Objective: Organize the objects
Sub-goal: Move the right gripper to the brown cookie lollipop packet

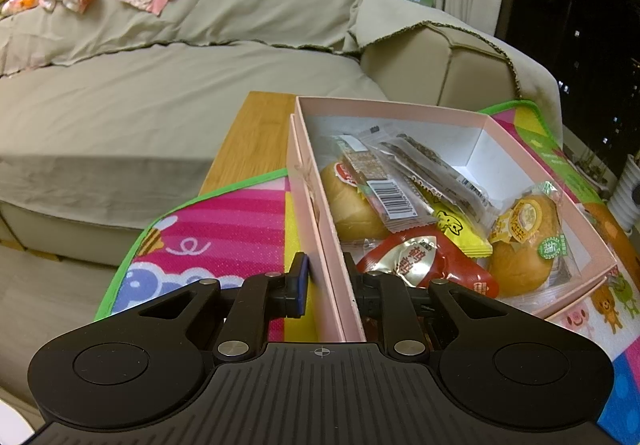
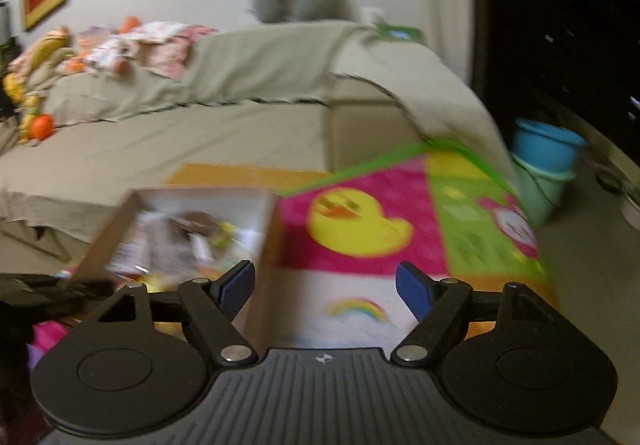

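Left wrist: tool [image 1: 326,283] astride pink box [image 1: 404,115] wall.

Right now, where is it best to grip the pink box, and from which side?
Probably the near long wall of the pink box, from above its open rim. That wall is thin and upright, and the left gripper already straddles it, one finger outside and one inside beside the snacks.

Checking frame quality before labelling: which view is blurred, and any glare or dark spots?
Left wrist: sharp; glare on the red packet in the pink box; window at right black. Right wrist: motion blur throughout, box contents unreadable, only the gripper crisp.
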A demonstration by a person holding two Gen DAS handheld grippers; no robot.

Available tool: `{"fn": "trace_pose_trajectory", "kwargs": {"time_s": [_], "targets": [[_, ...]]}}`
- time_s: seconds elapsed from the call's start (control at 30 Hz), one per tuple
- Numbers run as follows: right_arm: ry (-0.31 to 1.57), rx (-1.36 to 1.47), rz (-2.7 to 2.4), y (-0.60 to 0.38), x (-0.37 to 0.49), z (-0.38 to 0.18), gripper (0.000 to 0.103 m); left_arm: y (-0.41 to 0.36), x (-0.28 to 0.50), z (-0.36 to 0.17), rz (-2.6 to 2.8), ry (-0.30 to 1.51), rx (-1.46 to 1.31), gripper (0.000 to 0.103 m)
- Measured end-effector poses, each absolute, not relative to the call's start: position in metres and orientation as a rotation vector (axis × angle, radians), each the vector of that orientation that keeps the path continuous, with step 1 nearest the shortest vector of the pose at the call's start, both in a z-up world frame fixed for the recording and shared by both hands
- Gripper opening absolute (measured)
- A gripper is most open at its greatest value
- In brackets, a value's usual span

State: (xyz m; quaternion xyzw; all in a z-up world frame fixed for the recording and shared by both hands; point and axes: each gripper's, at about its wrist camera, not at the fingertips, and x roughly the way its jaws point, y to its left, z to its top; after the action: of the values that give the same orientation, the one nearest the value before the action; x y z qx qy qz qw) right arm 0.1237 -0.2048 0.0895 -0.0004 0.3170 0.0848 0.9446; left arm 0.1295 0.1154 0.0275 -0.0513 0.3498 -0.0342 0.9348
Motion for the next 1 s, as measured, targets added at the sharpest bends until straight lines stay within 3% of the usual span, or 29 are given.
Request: {"fn": "trace_pose_trajectory", "kwargs": {"time_s": [0.37,1.0], "targets": [[0.782,0.074,-0.004,-0.265,0.106,0.039,0.081,0.116,0.129,0.026,-0.067,0.718,-0.093,0.018],[0.807,0.049,0.0,-0.238,0.171,0.002,0.087,0.113,0.13,0.026,-0.06,0.728,-0.075,0.018]]}}
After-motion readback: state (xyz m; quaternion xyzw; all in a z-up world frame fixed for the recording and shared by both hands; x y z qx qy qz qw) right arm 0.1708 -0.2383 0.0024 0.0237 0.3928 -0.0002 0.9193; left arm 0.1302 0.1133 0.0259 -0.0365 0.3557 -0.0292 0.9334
